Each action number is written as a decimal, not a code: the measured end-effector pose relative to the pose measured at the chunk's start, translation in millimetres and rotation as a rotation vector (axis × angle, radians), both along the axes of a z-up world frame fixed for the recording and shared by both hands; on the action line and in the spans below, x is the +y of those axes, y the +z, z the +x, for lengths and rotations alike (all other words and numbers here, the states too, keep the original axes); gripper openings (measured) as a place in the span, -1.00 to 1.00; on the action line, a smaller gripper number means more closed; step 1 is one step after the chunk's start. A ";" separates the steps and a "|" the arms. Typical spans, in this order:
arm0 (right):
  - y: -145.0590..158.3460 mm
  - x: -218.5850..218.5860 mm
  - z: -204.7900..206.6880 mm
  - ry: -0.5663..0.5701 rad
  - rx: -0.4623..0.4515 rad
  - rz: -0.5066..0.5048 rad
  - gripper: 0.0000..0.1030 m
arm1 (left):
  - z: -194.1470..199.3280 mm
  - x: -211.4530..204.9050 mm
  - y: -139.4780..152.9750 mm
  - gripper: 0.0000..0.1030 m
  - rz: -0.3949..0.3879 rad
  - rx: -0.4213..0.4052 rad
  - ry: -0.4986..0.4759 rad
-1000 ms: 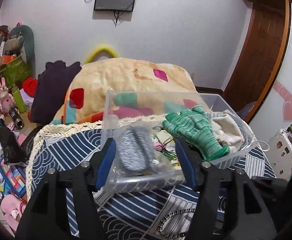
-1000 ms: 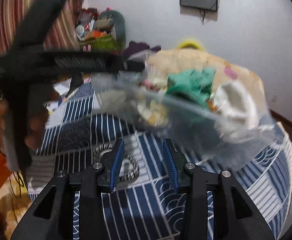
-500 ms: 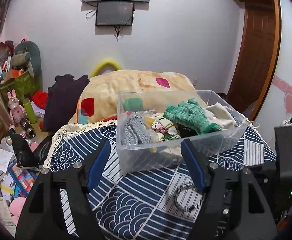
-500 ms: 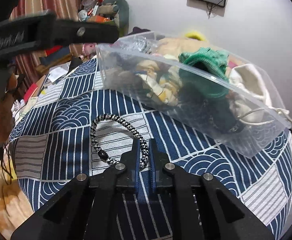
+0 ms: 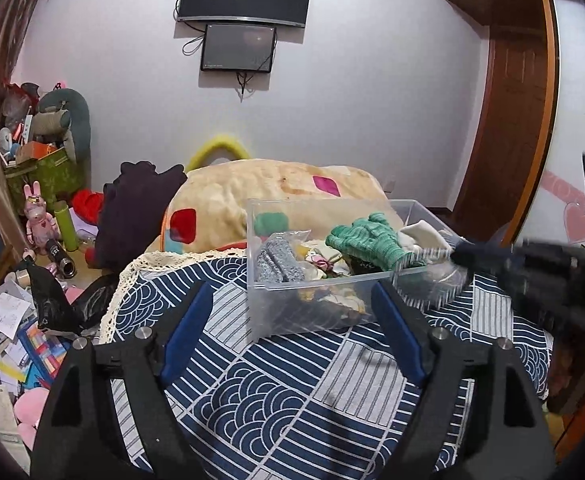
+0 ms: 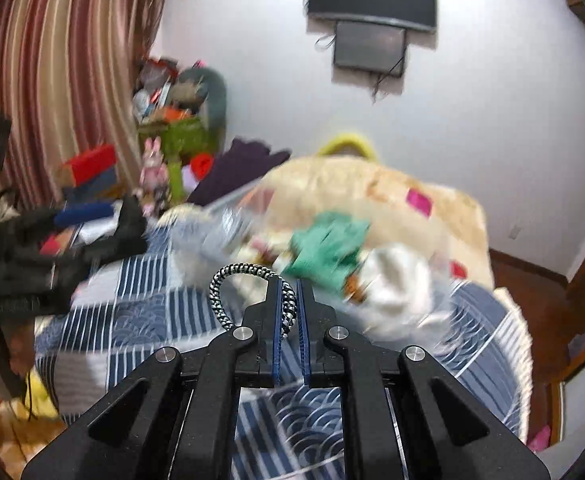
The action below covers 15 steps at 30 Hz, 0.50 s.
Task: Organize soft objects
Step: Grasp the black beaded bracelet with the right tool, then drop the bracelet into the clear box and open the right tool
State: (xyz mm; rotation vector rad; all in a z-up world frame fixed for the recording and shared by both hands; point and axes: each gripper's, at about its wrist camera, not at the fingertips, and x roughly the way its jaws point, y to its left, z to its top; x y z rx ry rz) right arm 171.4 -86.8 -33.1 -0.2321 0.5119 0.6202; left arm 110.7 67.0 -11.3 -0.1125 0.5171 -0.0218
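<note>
Above the bed, right gripper [image 6: 289,292] level, clamping braided cord [image 6: 228,284]; left gripper [image 5: 292,312] spread wide, empty.

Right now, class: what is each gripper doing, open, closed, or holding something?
Left gripper: open, holding nothing.
Right gripper: closed on the black-and-white braided cord loop.

Clear, glossy plastic storage bin [image 5: 316,300] holding a ribbed green knit glove [image 5: 368,240]. Matt printed cotton tablecloth [image 5: 292,392], lower centre. Braided black-and-white cord loop [image 6: 228,284] between matt black plastic fingers [image 6: 270,304].
</note>
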 end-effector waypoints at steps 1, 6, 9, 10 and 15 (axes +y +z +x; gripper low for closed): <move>4.8 -1.3 3.4 -0.016 -0.015 0.009 -0.87 | -0.6 -0.3 0.3 0.59 -0.003 0.000 -0.003; 8.4 -0.9 24.1 -0.119 -0.063 -0.016 -0.87 | -0.9 -2.3 -1.3 0.59 -0.015 -0.003 -0.009; -1.5 -2.6 38.8 -0.159 -0.036 -0.027 -0.87 | -2.1 -4.7 -1.7 0.59 -0.023 -0.013 -0.016; -5.1 -1.1 44.1 -0.166 -0.025 -0.032 -0.87 | -2.9 -5.8 -1.7 0.59 -0.022 -0.017 -0.018; -22.8 -6.4 50.6 -0.183 0.046 -0.059 -0.79 | -5.3 -11.8 -0.5 0.59 0.000 -0.032 -0.027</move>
